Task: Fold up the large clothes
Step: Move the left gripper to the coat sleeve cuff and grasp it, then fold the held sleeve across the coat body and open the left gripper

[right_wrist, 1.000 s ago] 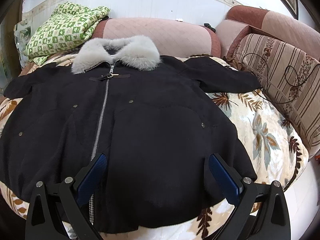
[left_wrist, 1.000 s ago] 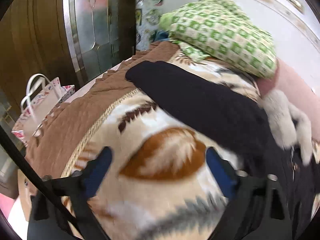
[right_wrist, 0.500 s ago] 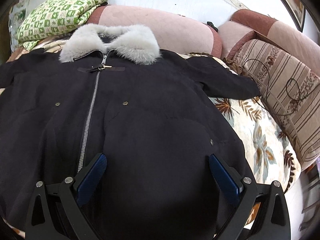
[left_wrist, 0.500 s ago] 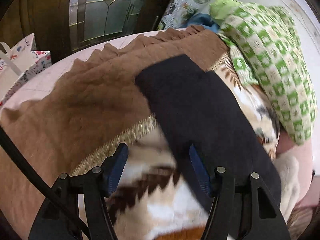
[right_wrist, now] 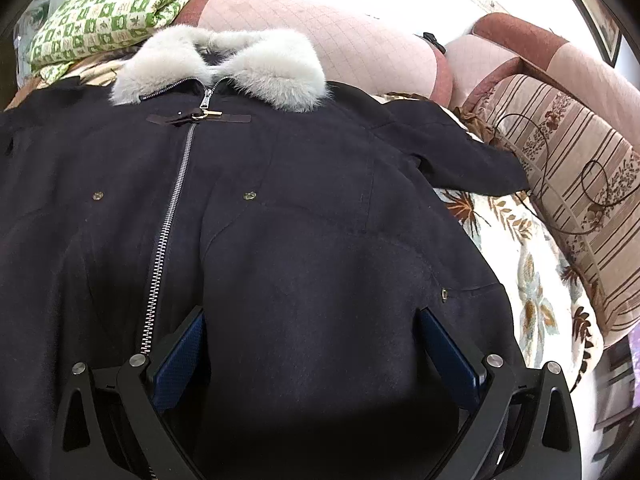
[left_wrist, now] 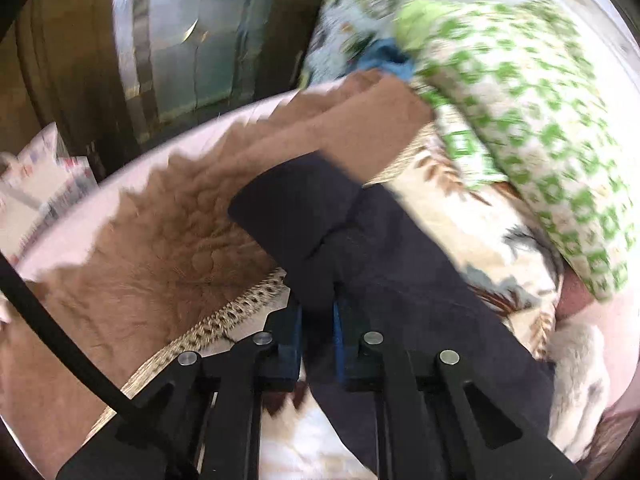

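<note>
Coat: a large dark navy garment lying front-up and spread flat on the patterned blanket that covers the sofa seat, collar end toward the backrest. We judge it heavy and thick, approx. wool-like, soft but with enough body to hold a crease, and not slippery; it should drape rather than slide, so lifts need a firm pinch on doubled cloth, not on 1 thin edge. Best holds, in our view: sleeve cuffs, shoulder seams, hem corners; avoid the fur collar, which looks fluffy and may shed or slip. Appearance: pale grey fur collar, silver zip closed down the front, a brown strap w/ brass clasp below the collar, small brass snaps on the chest, 1 sleeve stretched toward the striped cushion. Left gripper: jaws closed on the other sleeve near its cuff, cloth bunched between the blue pads, over the brown blanket border; view is motion-blurred. Right gripper: jaws wide apart, holding nothing, poised just above the lower front panel beside the zip; contact w/ cloth we cannot tell. A green check quilt sits folded at the sofa's far corner.
</note>
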A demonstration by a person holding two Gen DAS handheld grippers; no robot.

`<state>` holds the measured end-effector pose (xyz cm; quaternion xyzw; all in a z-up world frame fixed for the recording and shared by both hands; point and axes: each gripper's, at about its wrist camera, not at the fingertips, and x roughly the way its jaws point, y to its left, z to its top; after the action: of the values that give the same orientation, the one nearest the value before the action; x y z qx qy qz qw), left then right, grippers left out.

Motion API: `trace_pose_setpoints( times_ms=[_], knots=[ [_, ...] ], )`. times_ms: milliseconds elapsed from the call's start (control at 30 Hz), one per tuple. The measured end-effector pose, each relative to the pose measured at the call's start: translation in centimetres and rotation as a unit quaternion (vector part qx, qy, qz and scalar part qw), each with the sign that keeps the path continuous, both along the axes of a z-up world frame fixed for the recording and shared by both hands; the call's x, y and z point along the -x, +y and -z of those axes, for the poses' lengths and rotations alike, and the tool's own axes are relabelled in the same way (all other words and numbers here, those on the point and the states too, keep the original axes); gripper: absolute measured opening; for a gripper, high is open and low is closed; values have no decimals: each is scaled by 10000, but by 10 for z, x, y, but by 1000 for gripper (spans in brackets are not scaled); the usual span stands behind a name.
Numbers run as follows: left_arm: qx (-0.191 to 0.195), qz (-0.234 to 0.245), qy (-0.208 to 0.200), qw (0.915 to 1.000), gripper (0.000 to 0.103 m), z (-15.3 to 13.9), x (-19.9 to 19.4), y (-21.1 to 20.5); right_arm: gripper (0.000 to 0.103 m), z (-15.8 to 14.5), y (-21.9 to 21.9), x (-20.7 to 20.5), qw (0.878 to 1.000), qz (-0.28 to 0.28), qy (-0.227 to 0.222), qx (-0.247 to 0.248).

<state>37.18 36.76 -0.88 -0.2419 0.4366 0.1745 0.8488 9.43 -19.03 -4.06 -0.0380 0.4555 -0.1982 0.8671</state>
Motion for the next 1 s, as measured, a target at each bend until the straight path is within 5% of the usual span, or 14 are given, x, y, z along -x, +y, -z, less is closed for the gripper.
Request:
trace_pose_setpoints(
  times_ms=[200,400,500,667,800,900,1000],
  knots=[
    [-528,1012,-629,9915,11,-89,28,-99,103,-18,-4,18,9982,-156,-474,-327],
    [-216,2197,-1138,9687,11,-125,59,-228,103,-38,-19,40,9940,-20,-898,-625],
    [30,2761,-1062,9552,11,-110,72,-299,103,-45,-29,52,9925,100,-1028,-647],
    [681,3277,-497,9410,16,-44,82,-391,103,-49,-55,75,9895,364,-1175,-754],
    [407,3441,-134,9380,41,-1,102,-437,103,-49,-72,88,9886,568,-1179,-745],
    [136,3589,-283,9328,59,0,128,-446,103,-53,-81,97,9874,683,-1244,-701],
    [14,3848,-493,9217,65,-10,153,-438,103,-54,-84,104,9868,772,-1282,-613]
  ],
)
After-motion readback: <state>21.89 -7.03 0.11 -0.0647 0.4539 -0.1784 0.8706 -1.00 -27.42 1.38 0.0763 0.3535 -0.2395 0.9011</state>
